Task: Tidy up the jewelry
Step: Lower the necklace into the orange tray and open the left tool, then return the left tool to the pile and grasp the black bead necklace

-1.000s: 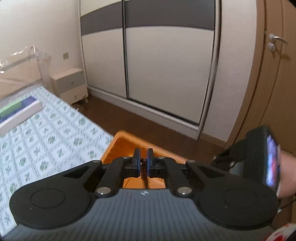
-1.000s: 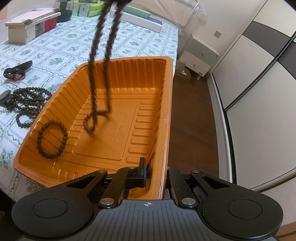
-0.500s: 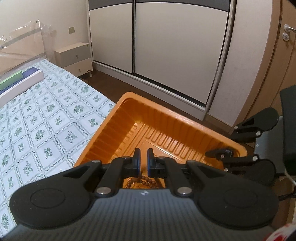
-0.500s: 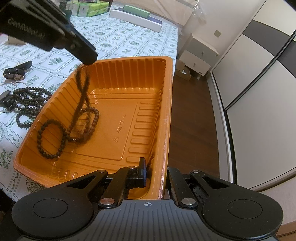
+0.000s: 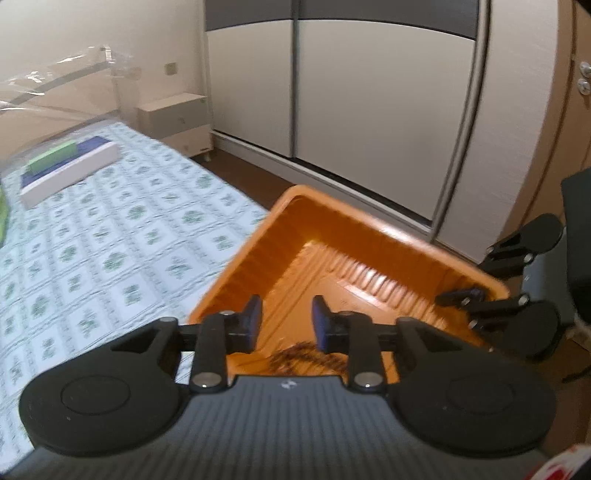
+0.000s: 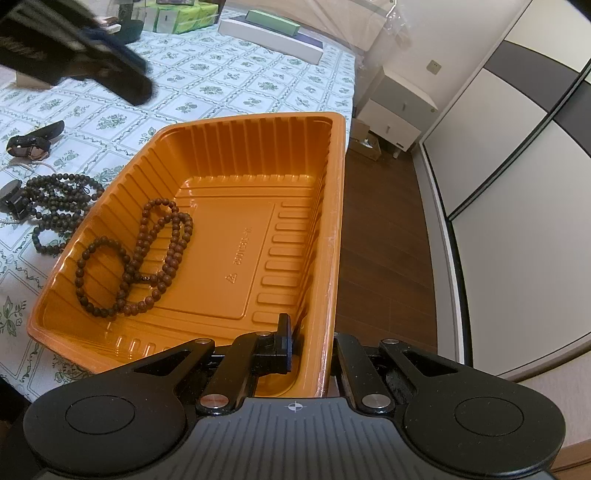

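Beads [image 6: 162, 254] lying in a loose brown tangle on the floor of the orange tray [image 6: 236, 129], toward its left wall, with a smaller bracelet [image 6: 99, 277] looped alongside and touching. Resting free of any fingers, with nothing pinching them. Showing again in the left wrist view as a blurred brown heap [image 5: 306, 356] just under and slightly behind the fingertips, not between the pads. Left gripper [image 5: 286, 323] hovering over the tray [image 5: 369, 236] near its corner, jaws spreading apart and holding nothing in the gap. Appearing in the right wrist view as a dark blurred shape [image 6: 122, 79] above the patterned cloth [image 6: 229, 74], off the tray's far left corner and well apart from the beads. Right gripper [image 6: 310, 343] clamping the tray's near right rim, one finger [image 6: 282, 339] standing inside the wall and the other hidden outside it, pressed tight on the thin plastic. Sitting at the opposite side of the tray from the beads, well apart from them. Tray overhanging the right edge of the cloth-covered surface. More dark bead strands [image 6: 55, 206] lying coiled on the cloth just beyond the tray's left wall, beside a watch [image 6: 31, 146] nearer the left edge. White box with a green top [image 6: 273, 33] lying toward the far edge.
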